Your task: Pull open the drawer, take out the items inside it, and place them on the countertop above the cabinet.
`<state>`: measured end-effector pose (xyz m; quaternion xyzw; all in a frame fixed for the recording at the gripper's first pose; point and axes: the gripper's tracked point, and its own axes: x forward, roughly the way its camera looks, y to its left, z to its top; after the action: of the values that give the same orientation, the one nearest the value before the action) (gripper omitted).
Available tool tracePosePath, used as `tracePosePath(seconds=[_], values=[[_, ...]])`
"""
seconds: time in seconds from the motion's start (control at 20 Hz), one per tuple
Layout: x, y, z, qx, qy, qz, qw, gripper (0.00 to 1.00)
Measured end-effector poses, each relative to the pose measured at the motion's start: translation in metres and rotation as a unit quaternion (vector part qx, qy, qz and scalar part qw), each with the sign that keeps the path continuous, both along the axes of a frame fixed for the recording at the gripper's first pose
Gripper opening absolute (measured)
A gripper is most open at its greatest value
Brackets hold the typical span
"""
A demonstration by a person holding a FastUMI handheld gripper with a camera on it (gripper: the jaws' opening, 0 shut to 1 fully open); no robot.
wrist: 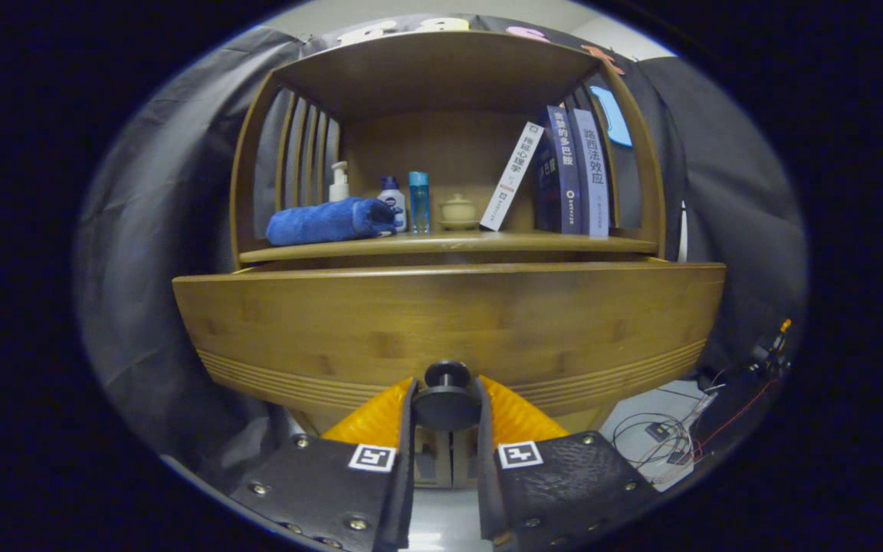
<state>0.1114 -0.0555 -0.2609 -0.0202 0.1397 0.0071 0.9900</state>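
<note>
low, close camera faces the drawer [449,322] front over its fingers [403,429].

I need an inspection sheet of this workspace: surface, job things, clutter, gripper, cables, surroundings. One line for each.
Surface: wooden countertop above the drawer, bare at its front edge.
Job's things: drawer pulled partly out; contents hidden; knob on its front.
Clutter: blue towel, pump bottle, two small bottles, lidded cup, books, one leaning.
Gripper: gripper with both fingers pressed on the knob.
Cables: loose wires on the floor, beside the cabinet.
Surroundings: black cloth wall.
</note>
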Motion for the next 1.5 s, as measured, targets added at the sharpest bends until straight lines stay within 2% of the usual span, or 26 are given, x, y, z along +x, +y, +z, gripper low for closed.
tracePosePath(seconds=[0.4, 0.7, 0.9, 0.95, 1.05, 1.15, 1.25, 1.5], values=[[-0.07, 0.003, -0.002, 0.002, -0.002, 0.005, 1.0, 0.34], [-0.093, 0.005, 0.0, 0.012, 0.004, 0.009, 1.0, 0.34], [-0.094, 0.005, -0.002, 0.003, 0.018, 0.006, 1.0, 0.34], [-0.093, 0.004, -0.001, 0.001, 0.021, 0.005, 1.0, 0.38], [-0.097, 0.002, 0.007, -0.002, 0.018, 0.008, 1.0, 0.59], [-0.094, -0.009, 0.022, -0.01, 0.003, -0.012, 1.0, 0.8], [-0.097, -0.008, 0.031, -0.003, 0.009, -0.011, 1.0, 1.0], [-0.091, -0.008, 0.072, 0.001, -0.013, -0.009, 1.0, 1.0]])
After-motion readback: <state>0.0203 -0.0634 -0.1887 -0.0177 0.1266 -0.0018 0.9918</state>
